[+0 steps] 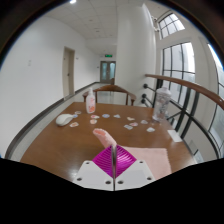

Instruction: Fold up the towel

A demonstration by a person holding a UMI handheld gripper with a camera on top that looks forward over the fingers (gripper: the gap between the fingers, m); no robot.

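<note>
A pale pink towel (150, 158) lies on the brown wooden table (60, 145), just ahead of my fingers and to their right. A fold of it (102, 133) rises from between my fingertips and leans to the left. My gripper (113, 150) is shut, its magenta pads pressed together on that part of the towel. The towel's near edge is hidden behind the fingers.
Beyond the towel stand a pink bottle (91, 102), a white jug (162, 103), a white lump (65, 119) and several small white items (130, 125). A railing (185, 90) and tall windows run along the right side.
</note>
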